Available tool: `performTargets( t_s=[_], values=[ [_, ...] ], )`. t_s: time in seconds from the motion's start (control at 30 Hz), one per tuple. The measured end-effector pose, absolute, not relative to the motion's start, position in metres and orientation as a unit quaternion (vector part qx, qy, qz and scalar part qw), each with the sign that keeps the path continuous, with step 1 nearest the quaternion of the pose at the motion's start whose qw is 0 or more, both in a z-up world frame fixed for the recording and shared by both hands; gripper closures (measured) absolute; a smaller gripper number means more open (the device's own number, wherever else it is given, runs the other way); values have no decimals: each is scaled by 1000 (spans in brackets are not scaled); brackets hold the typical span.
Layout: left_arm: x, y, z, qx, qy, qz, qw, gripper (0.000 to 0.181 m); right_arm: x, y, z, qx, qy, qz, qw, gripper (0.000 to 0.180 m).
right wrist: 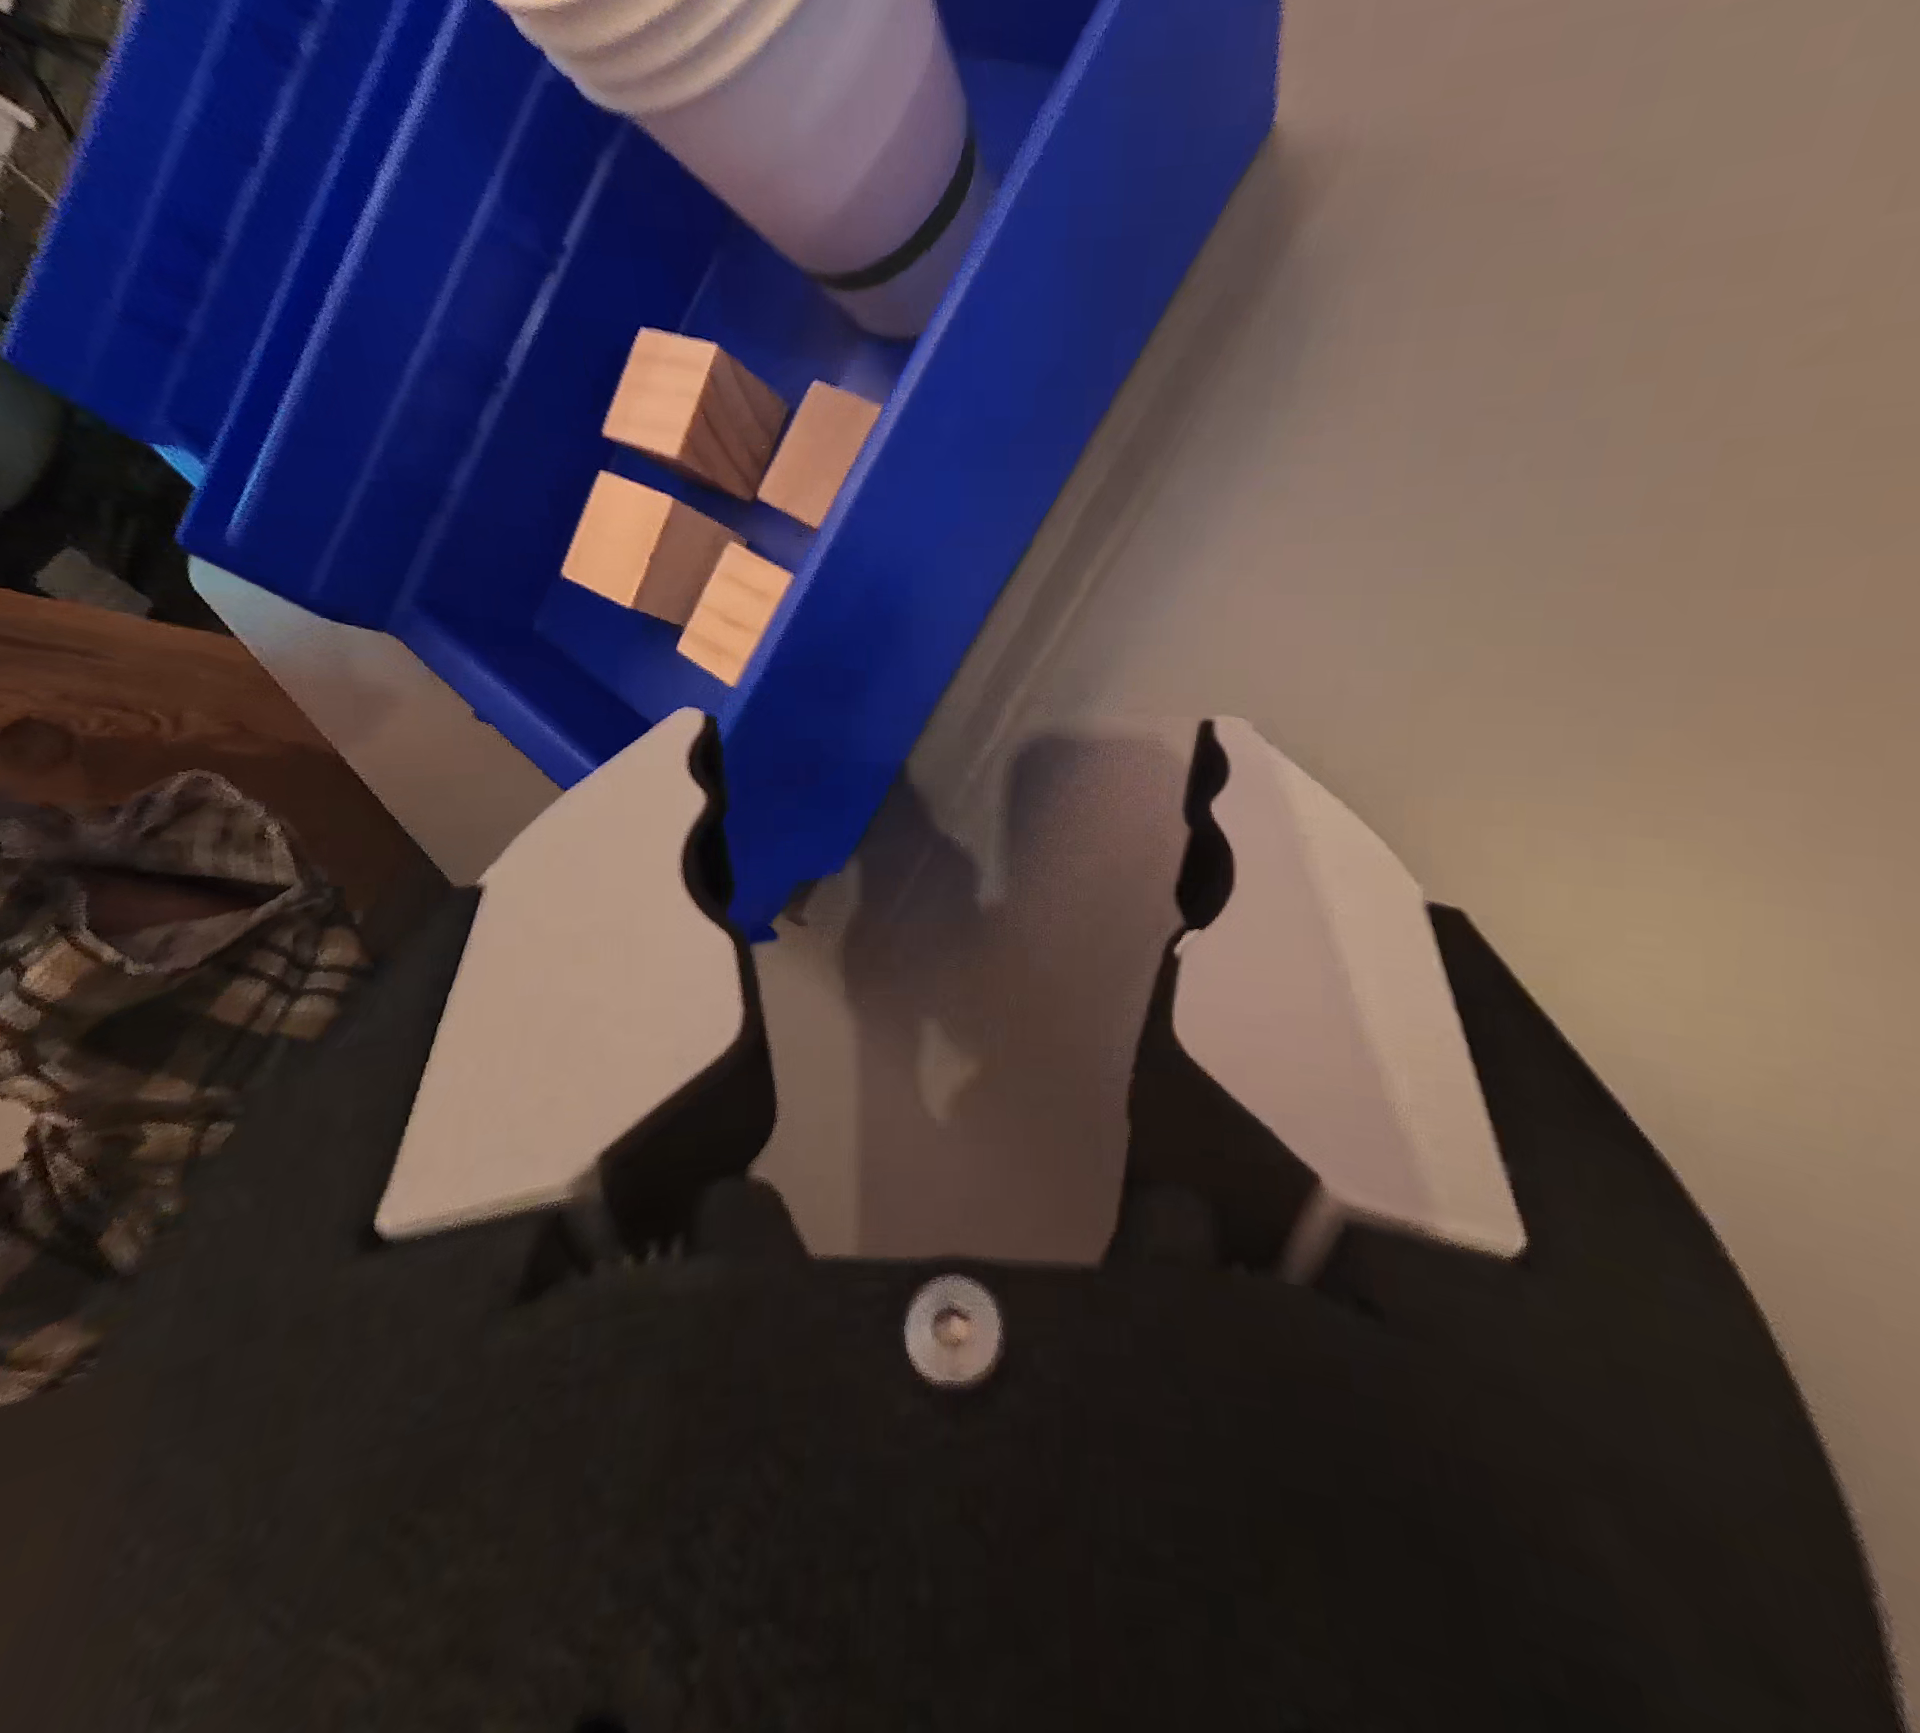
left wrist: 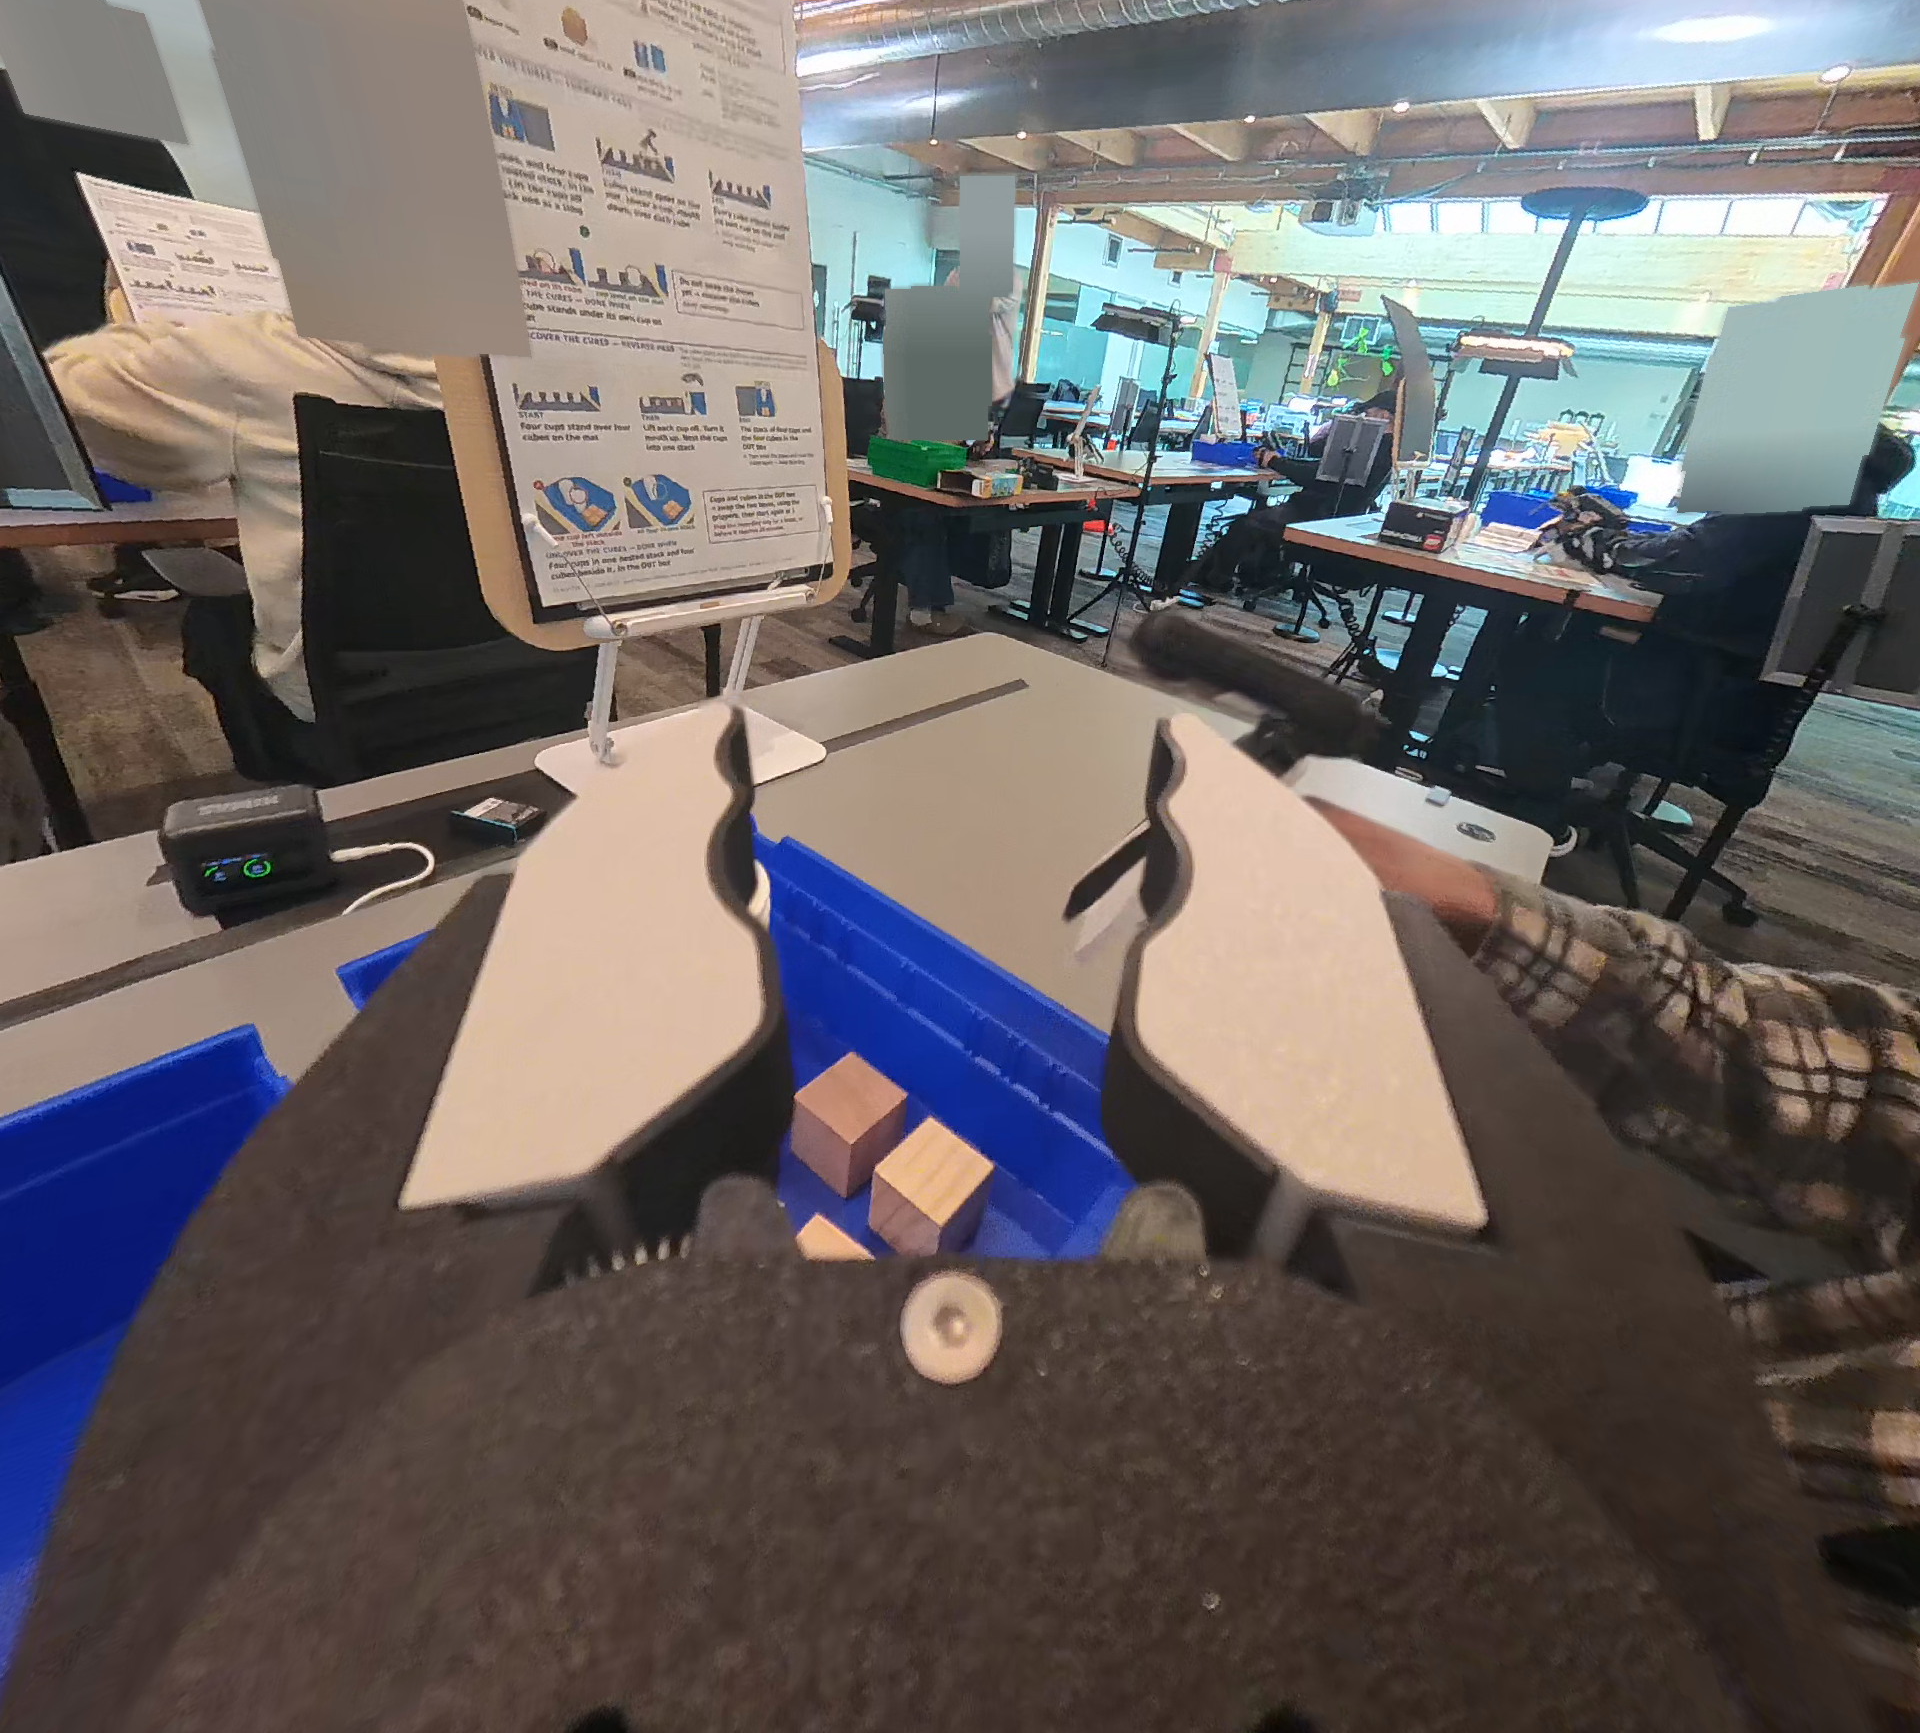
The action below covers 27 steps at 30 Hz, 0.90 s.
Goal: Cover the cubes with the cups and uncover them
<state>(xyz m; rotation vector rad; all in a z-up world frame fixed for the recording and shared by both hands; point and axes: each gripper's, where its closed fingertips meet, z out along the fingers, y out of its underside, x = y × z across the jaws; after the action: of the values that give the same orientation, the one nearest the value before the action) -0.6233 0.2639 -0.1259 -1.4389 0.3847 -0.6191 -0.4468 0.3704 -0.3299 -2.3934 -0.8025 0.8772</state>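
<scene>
The left hand-held gripper hangs above a blue plastic bin on the grey table, its two fingers spread apart with nothing between them. Below its fingers, small wooden cubes lie on the bin floor.

The right hand-held gripper hovers over the bare table just beside the same blue plastic bin, its fingers likewise apart and empty. Its view shows four wooden cubes clustered close together inside the bin, next to a nested stack of white paper cups standing mouth-up near the bin's wall. A plaid sleeve reaches in at the right of the left wrist view. A white instruction sheet on a stand rises behind the bin.
</scene>
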Motion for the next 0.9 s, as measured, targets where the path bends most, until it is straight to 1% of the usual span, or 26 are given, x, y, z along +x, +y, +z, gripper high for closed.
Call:
performTargets(
  t_s=[0.13,0.23,0.3,0.47,0.53,0.67,0.77,0.9],
  values=[
    [-617,277,-133,-656,175,-266,684,107,-397,387,-314,-844,-281,333,312,89],
    [-616,286,-137,-663,174,-250,684,107,-355,400,-309,-823,-262,339,372,90],
    [-619,293,-142,-675,164,-239,679,106,-328,406,-311,-817,-241,346,392,90],
    [-650,304,-162,-728,129,-187,647,103,-274,416,-336,-830,-213,340,387,92],
    [-669,304,-161,-744,110,-167,638,103,-261,417,-346,-832,-210,343,382,93],
    [-713,303,-159,-777,74,-116,615,103,-243,417,-365,-836,-208,351,367,103],
    [-751,304,-165,-810,44,-73,580,103,-234,416,-375,-836,-204,360,361,111],
    [-807,304,-187,-859,-4,-23,512,102,-227,414,-378,-827,-203,377,365,115]
  ],
)
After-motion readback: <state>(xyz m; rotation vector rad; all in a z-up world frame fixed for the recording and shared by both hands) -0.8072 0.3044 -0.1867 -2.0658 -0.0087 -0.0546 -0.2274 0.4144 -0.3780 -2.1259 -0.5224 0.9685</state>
